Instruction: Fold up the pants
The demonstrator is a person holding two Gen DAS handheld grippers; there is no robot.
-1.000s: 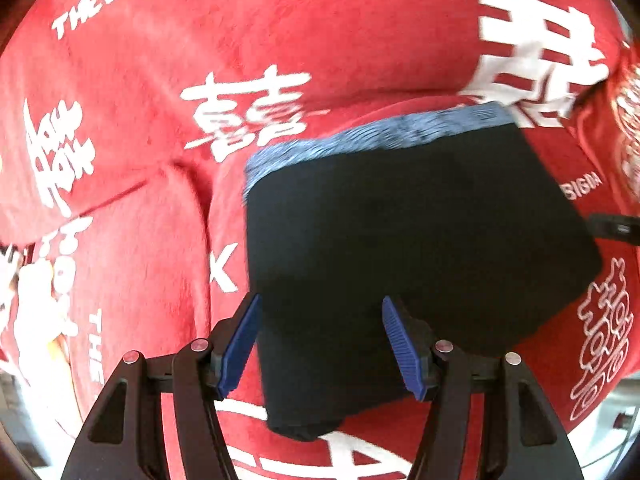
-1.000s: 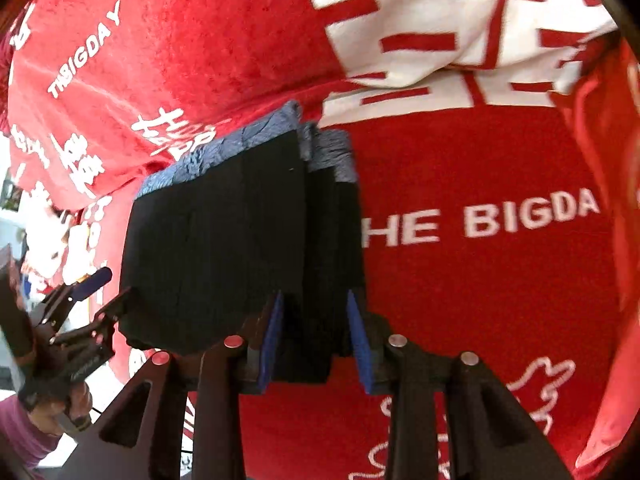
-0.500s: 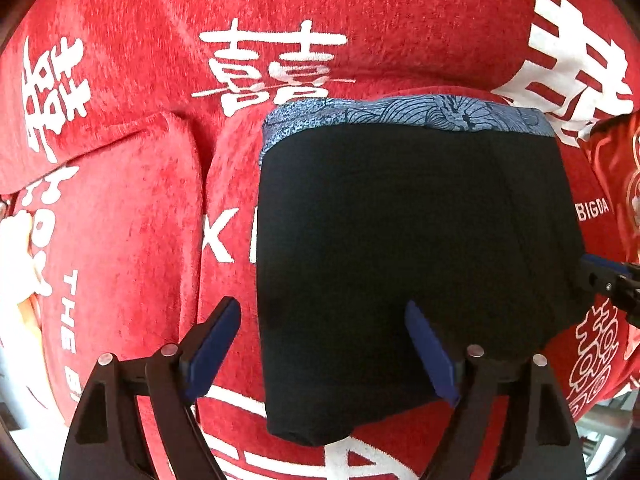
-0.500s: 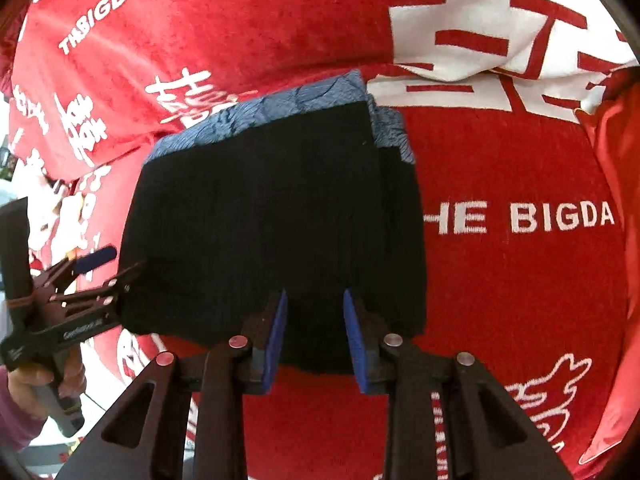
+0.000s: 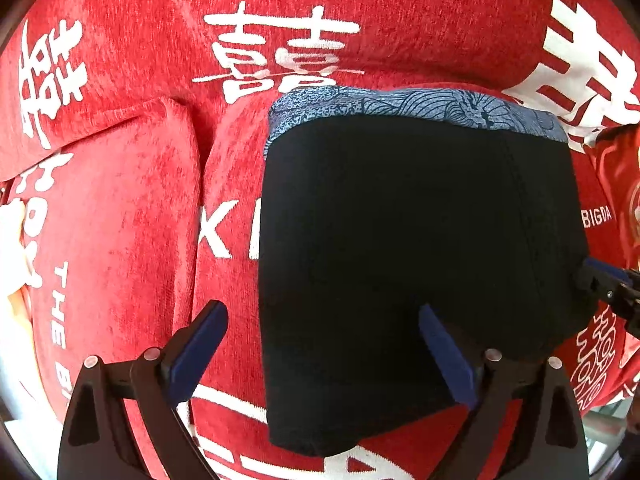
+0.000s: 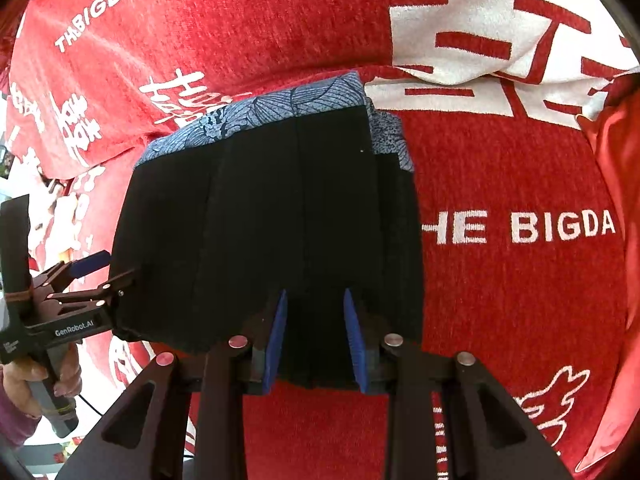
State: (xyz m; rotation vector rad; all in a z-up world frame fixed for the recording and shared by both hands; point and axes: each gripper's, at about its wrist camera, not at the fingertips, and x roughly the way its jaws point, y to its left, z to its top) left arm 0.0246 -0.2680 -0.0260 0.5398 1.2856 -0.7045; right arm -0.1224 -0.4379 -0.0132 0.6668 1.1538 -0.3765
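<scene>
You have spread your left hand-held gripper (image 5: 320, 354) wider; it is hanging released over the folded pants (image 5: 416, 264), while your right hand-held gripper (image 6: 316, 340) is sitting parted at the frame's bottom.

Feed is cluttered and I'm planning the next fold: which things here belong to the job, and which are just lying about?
Part of the job:
- black pants, folded, blue patterned waistband at the far edge
- left gripper, jaws wide open
- right gripper, jaws open

Just lying about:
- red printed blanket under the pants
- red-and-white cushion behind them
</scene>
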